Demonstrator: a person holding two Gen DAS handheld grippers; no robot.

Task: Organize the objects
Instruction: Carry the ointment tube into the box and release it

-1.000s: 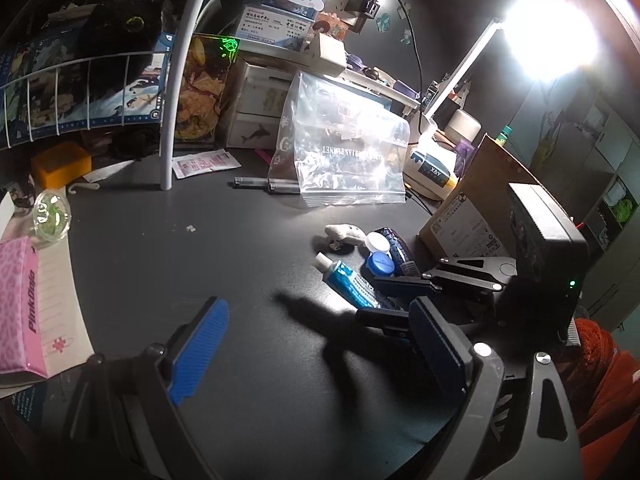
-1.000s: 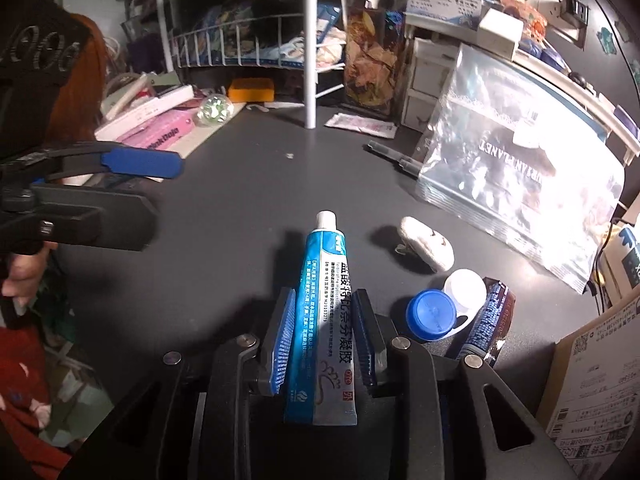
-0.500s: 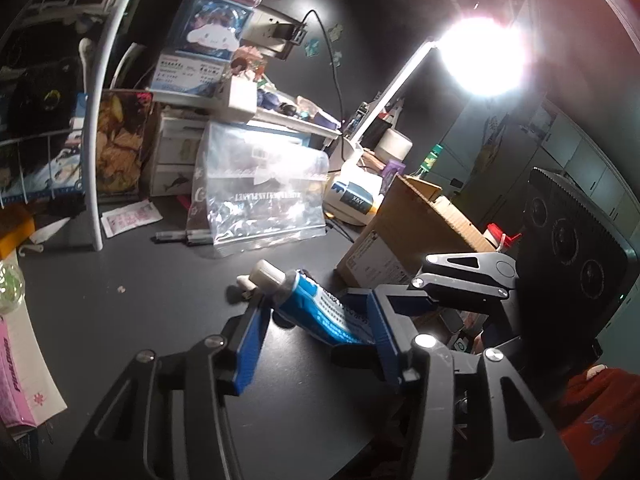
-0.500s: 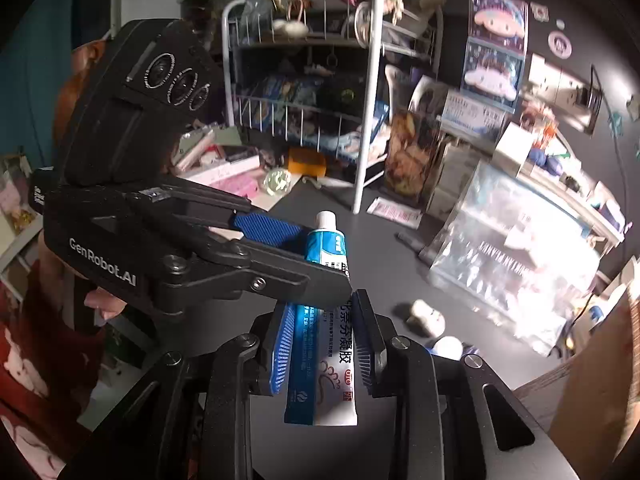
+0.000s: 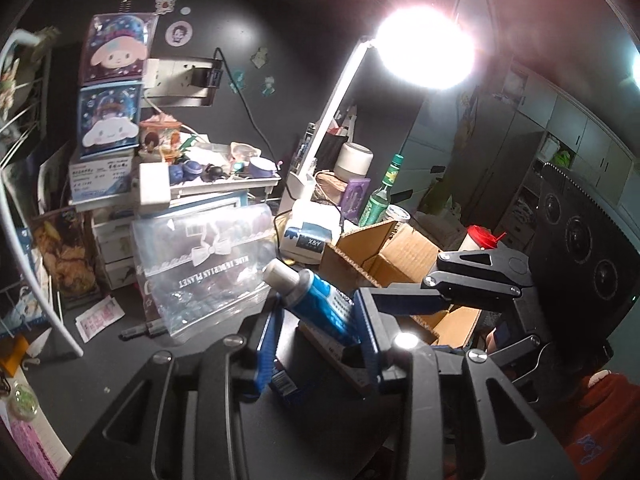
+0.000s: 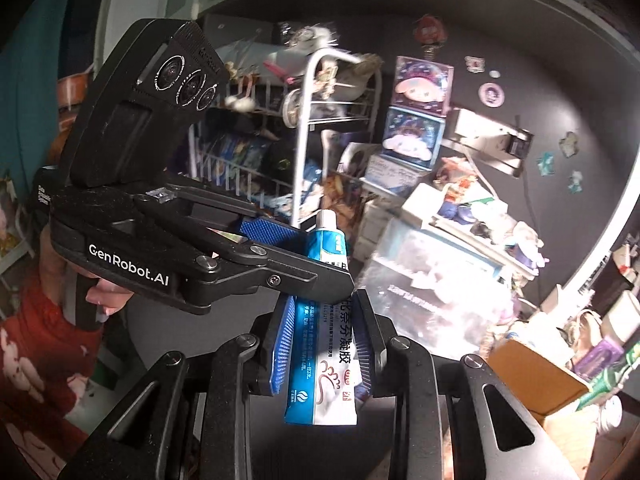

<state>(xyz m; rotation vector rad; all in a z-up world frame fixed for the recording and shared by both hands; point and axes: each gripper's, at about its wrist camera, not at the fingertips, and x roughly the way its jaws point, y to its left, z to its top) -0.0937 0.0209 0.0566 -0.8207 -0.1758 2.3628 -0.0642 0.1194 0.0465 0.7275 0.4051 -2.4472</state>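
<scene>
A blue and white tube (image 6: 326, 344) with a white cap is held in the air above the desk. My right gripper (image 6: 325, 338) is shut on its lower half. My left gripper (image 5: 318, 316) comes in from the side and its jaws stand on both sides of the tube's upper part (image 5: 316, 300), near the cap. In the right wrist view the left gripper's body (image 6: 160, 216) crosses in front of the tube. A clear zip bag (image 5: 200, 268) leans upright behind on the desk.
An open cardboard box (image 5: 392, 256) stands right of the bag. A lit desk lamp (image 5: 420, 52), a green bottle (image 5: 380, 196) and a white wire rack (image 6: 304, 152) crowd the back. The dark desk (image 5: 120, 360) lies below with a pen and paper slip.
Both grippers have risen from the desk with the tube. The left gripper has narrowed from wide open to close around the tube's cap end. The right has kept its grip.
</scene>
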